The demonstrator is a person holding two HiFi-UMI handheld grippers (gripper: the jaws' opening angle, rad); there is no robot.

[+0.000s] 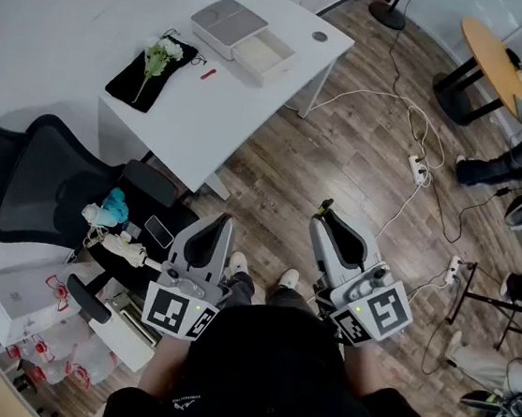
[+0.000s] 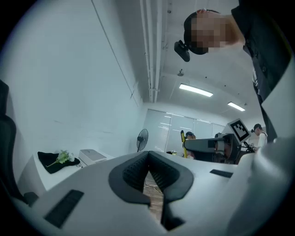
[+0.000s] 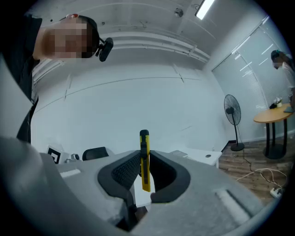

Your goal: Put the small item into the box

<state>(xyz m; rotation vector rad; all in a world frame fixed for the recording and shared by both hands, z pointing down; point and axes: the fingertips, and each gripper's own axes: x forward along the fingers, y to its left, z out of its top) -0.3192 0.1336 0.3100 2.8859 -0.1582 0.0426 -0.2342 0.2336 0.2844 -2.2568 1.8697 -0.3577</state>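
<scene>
While the left tongs (image 2: 148, 156) sit pressed together, the right tongs (image 3: 144, 162) pinch a yellow cutter (image 3: 144, 140) upright between them

Utility knife (image 3: 144, 159) mostly hidden by jaws in head view, red item (image 1: 208, 74) on table (image 1: 256, 98) too small to be identified
</scene>
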